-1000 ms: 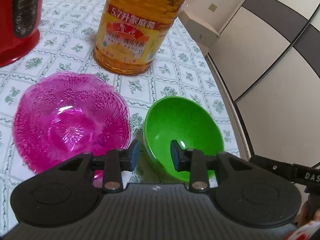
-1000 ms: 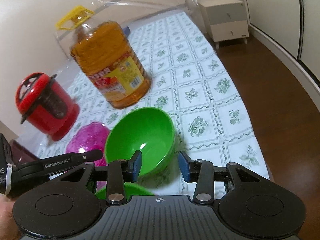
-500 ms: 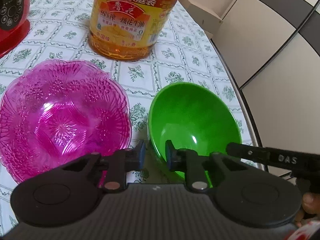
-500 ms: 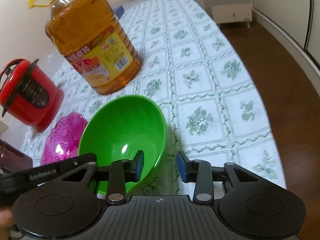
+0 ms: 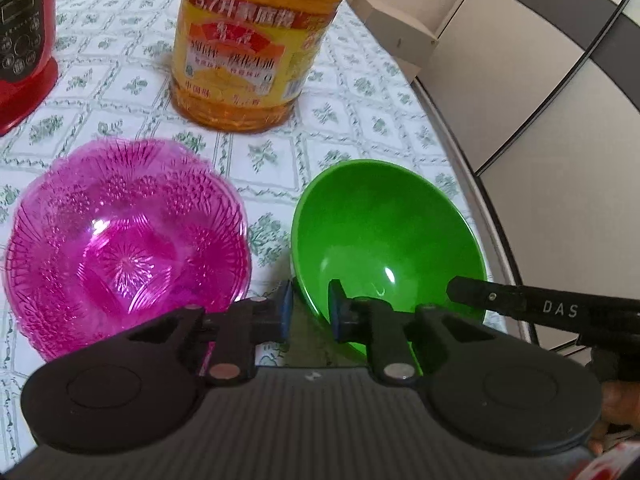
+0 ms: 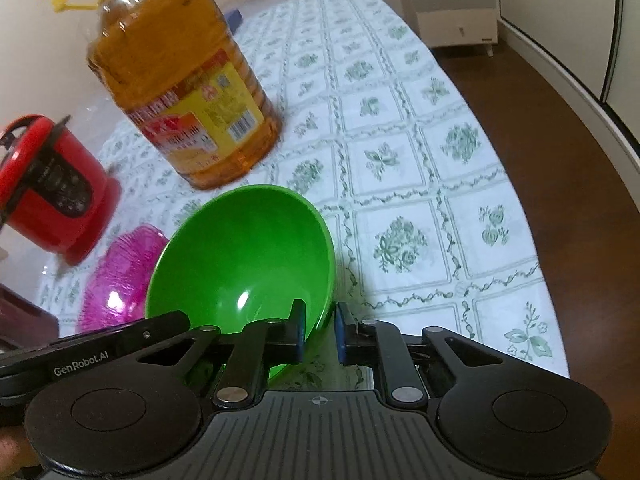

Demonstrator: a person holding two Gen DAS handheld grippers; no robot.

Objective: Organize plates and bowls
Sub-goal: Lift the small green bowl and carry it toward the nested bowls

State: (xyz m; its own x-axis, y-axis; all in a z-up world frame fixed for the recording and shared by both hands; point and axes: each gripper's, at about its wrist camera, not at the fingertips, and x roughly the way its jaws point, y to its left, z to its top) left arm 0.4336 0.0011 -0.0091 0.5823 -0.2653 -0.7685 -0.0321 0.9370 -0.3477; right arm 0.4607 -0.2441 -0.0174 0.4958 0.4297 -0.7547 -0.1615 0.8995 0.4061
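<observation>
A green bowl is tilted above the tablecloth, held from both sides. My left gripper is shut on its near left rim, one finger inside and one outside. My right gripper is shut on its right rim in the same way; the bowl shows in the right wrist view too. A pink patterned bowl sits on the table left of the green bowl, apart from it, and shows in the right wrist view.
A large bottle of cooking oil stands behind the bowls. A red cooker stands at the far left. The table edge runs close on the right, with wooden floor beyond.
Both grippers have closed on the green bowl's rim, the left first, then the right. The bowl has tilted up off the table.
</observation>
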